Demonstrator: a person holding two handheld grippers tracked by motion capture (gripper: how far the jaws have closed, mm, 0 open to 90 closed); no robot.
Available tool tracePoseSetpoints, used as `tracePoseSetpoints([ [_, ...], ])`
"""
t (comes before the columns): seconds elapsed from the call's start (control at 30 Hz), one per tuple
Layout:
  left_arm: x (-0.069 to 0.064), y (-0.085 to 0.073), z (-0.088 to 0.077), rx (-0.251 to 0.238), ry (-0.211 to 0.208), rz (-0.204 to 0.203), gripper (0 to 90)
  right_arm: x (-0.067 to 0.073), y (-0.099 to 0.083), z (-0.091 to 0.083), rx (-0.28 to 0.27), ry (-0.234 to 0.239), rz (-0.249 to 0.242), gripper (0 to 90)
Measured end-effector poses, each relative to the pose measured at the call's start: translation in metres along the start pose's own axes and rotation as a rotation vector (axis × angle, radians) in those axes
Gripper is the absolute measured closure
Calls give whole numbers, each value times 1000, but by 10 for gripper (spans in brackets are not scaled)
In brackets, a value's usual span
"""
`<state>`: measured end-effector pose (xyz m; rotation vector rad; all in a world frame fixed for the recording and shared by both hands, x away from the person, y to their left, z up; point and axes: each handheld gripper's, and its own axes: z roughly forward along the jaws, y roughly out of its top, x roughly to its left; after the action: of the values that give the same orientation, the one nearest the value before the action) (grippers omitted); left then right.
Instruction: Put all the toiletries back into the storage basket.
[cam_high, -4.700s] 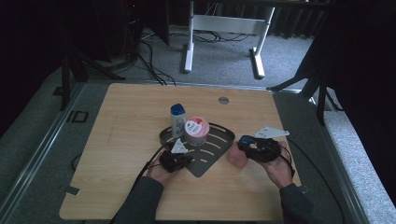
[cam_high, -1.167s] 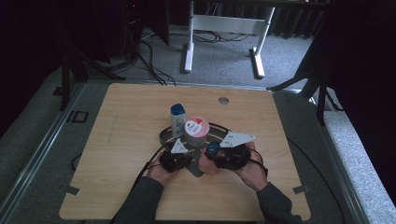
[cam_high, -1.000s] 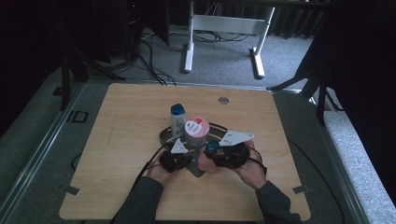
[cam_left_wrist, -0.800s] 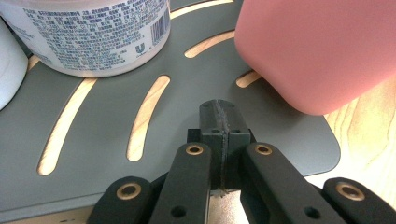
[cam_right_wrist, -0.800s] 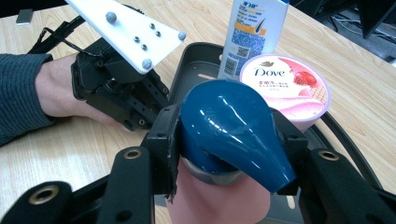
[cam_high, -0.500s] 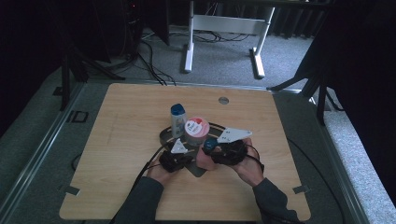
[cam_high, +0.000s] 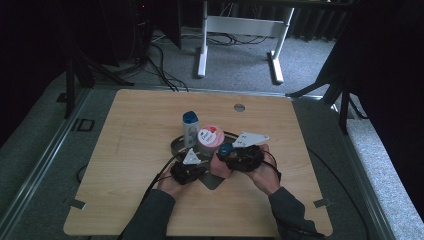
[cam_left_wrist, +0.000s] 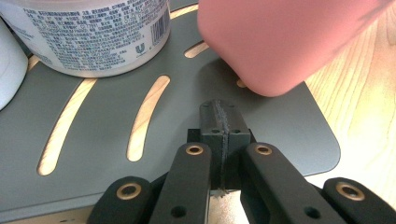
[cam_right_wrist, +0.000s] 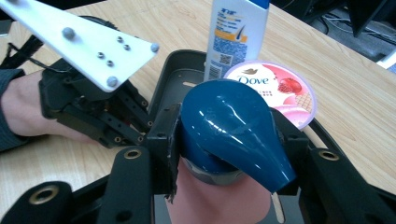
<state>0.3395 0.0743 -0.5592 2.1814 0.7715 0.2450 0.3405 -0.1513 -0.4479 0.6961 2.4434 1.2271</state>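
Looking down from the high view, you see the tabletop (cam_high: 130, 150) carrying a dark slotted tray (cam_high: 176, 146) near its centre. A white shampoo bottle (cam_high: 190, 128) with a blue cap stands at the tray's 11 o'clock, and a round pink-lidded jar (cam_high: 210, 139) sits just beside it toward 3 o'clock. Your left hand-held gripper (cam_high: 186, 171) rests at the tray's 6 o'clock edge; your right hand-held gripper (cam_high: 231, 155) lies at about 4 o'clock from the jar, with a blue-capped pink bottle (cam_high: 225, 149) at its tip.

Left gripper view: your left hand-held gripper (cam_left_wrist: 223, 126) has its jaws pressed together, pinching the near rim of the tray (cam_left_wrist: 93, 140). The jar's (cam_left_wrist: 93, 32) printed wall stands at 11 o'clock, and the pink bottle's (cam_left_wrist: 280, 42) body at 1 o'clock touches the tray.

Right gripper view: your right hand-held gripper (cam_right_wrist: 224, 140) is clamped on the pink bottle's (cam_right_wrist: 229, 135) blue cap, one pad on each side. The jar (cam_right_wrist: 275, 88) lies at 1 o'clock, the shampoo bottle (cam_right_wrist: 236, 32) at 12 o'clock, and the left hand-held gripper (cam_right_wrist: 102, 116) at 9 o'clock.
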Motion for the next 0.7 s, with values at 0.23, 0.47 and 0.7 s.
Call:
tracePoseSetpoints([
  [0.23,0,0,0,0,0,0,900,-8,-2,3,5,-16,16,535],
  [0.47,0,0,0,-1,-1,-1,900,-17,-4,4,0,-33,40,535],
  [0.7,0,0,0,-2,-1,-3,900,-23,-4,8,-2,-44,59,535],
])
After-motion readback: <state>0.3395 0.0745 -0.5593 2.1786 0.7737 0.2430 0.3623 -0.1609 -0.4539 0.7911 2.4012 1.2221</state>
